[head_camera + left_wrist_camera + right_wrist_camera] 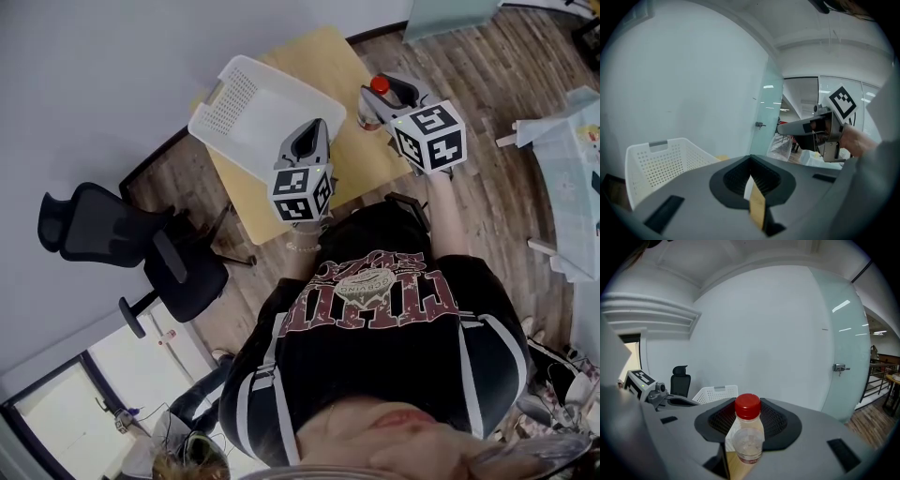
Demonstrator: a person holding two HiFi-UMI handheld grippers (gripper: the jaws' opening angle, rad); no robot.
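My right gripper (pixel 377 105) hangs over the far right part of the wooden table (pixel 323 61), shut on a small clear bottle with a red cap (pixel 372 94). In the right gripper view the bottle (pixel 747 434) stands upright between the dark pads (pixel 780 423), cap up. My left gripper (pixel 310 131) hovers over the near edge of a white perforated basket (pixel 248 108); its jaws are together with nothing between them (pixel 751 180). The left gripper view shows the basket (pixel 661 161) at left and my right gripper (pixel 804 125) at right.
A black office chair (pixel 141 248) stands left of the table on the wood floor. A light blue table (pixel 572 159) is at the right. The white wall and a frosted glass partition (pixel 766 112) lie beyond the table. The right gripper view shows the chair (pixel 680 380).
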